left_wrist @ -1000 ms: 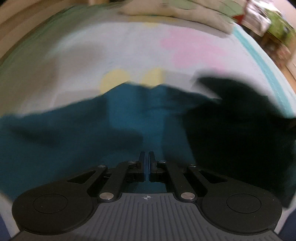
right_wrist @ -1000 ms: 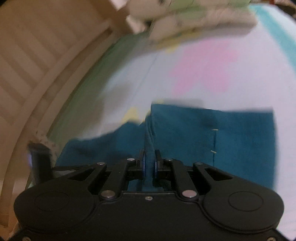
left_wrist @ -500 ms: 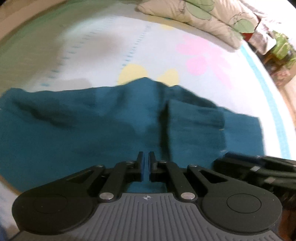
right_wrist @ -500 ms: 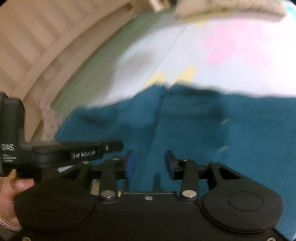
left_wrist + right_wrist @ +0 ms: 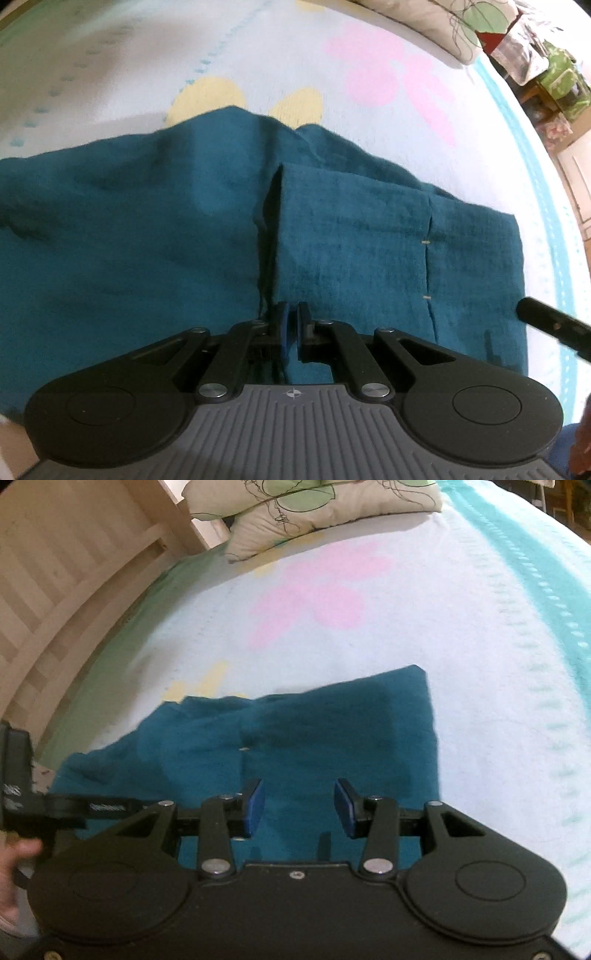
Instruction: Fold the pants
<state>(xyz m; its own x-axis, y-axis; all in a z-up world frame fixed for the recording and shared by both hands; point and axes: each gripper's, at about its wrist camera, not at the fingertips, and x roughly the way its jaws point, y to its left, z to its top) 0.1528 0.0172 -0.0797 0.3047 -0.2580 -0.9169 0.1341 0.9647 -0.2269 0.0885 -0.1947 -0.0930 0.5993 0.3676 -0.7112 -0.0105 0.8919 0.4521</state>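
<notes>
Pants (image 5: pixel 369 240) flat, long axis left-right

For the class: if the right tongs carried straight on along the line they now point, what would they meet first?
Most likely the teal pants: the right tongs, jaws open and empty, point down at the folded cloth lying on the bedspread. Depth is unclear.

My left wrist camera looked steeply down, close over the teal pants (image 5: pixel 369 240) near the bed's (image 5: pixel 110 74) front edge. My right wrist camera faced the headboard (image 5: pixel 55 572). Both shared pants and pillow (image 5: pixel 314 509).
</notes>
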